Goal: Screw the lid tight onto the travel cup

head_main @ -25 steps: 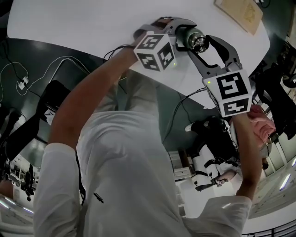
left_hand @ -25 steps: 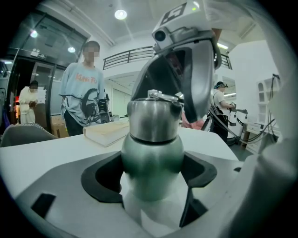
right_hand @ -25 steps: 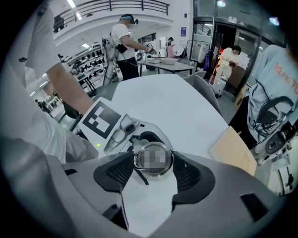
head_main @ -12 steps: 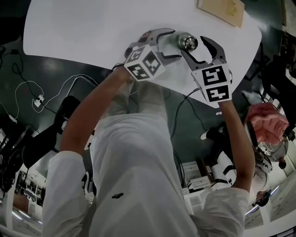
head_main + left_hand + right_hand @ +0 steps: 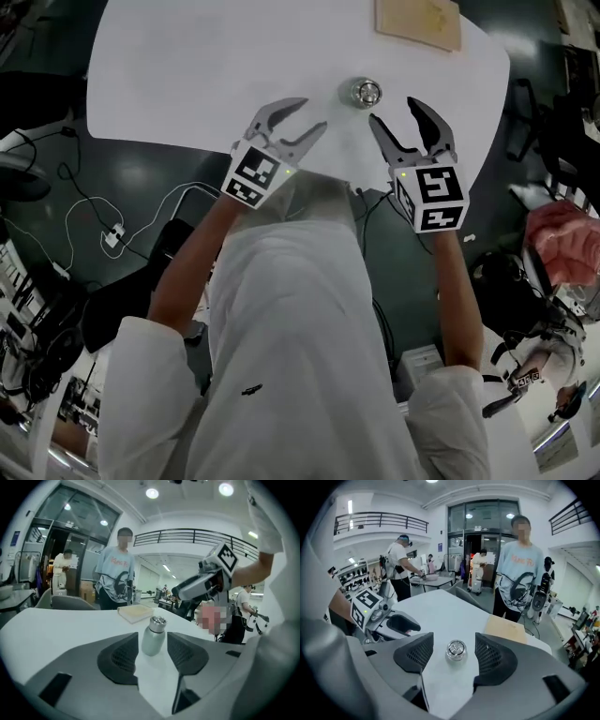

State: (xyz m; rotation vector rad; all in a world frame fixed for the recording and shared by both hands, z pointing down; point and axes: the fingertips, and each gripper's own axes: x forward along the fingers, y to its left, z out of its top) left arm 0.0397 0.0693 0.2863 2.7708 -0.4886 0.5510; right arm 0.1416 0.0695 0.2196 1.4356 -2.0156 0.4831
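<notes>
A white table (image 5: 187,84) is seen from above, with a flat tan board (image 5: 419,21) laid near its far edge. The right gripper (image 5: 396,112) is held over the near edge with its jaws spread wide and nothing gripped. The left gripper (image 5: 298,120) is held beside it, well apart; its jaws have just been closing, yet they are left partly parted with nothing pressed between them. The travel cup (image 5: 153,644) is stood upright on the table just beyond both sets of fingertips, touched by neither. Its shiny lid (image 5: 365,91) is seated on top.
</notes>
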